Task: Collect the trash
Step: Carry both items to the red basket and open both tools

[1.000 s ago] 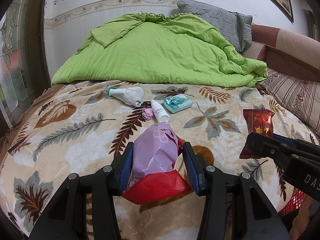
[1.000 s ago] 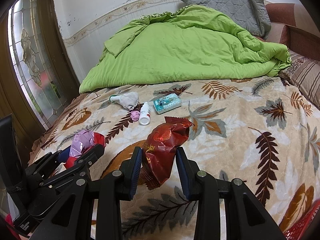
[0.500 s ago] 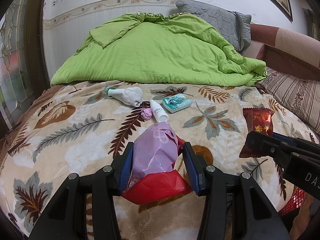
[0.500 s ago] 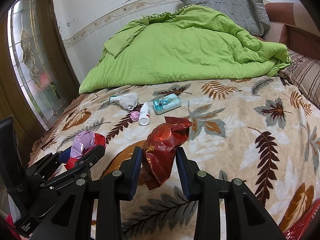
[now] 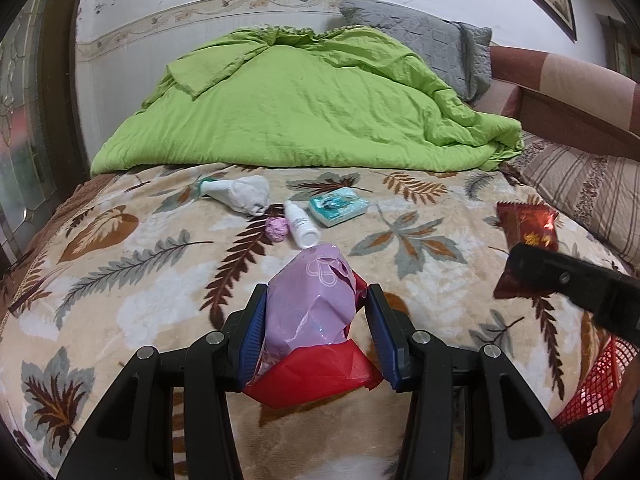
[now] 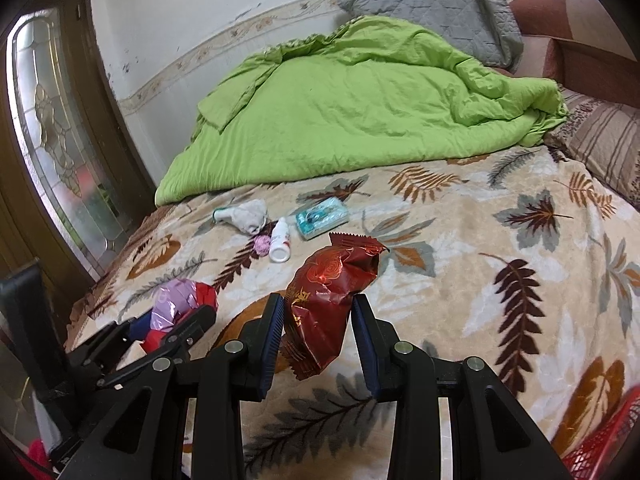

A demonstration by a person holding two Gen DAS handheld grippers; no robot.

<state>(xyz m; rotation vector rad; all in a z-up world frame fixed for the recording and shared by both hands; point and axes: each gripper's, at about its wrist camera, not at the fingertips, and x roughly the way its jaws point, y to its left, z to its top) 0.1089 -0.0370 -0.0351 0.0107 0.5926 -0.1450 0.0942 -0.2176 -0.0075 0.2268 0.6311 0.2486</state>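
My left gripper (image 5: 316,296) is shut on a crumpled lilac and red plastic bag (image 5: 310,308), held just above the leaf-patterned blanket (image 5: 120,280). My right gripper (image 6: 318,302) is shut on a dark red snack wrapper (image 6: 332,292), also lifted over the blanket. Each held piece shows in the other view too: the wrapper (image 5: 528,224) at the right, the bag (image 6: 180,300) at the lower left. Further up the bed lie a white crumpled wad (image 5: 244,194), a small pink ball (image 5: 277,230), a white bottle (image 5: 300,226) and a teal tissue pack (image 5: 338,206).
A red mesh basket (image 5: 592,384) sits at the lower right by the bed's near edge. A green quilt (image 5: 300,112) and a grey pillow (image 5: 432,48) fill the far half of the bed. A striped cushion (image 5: 580,184) lies right; a glass door (image 6: 52,140) stands left.
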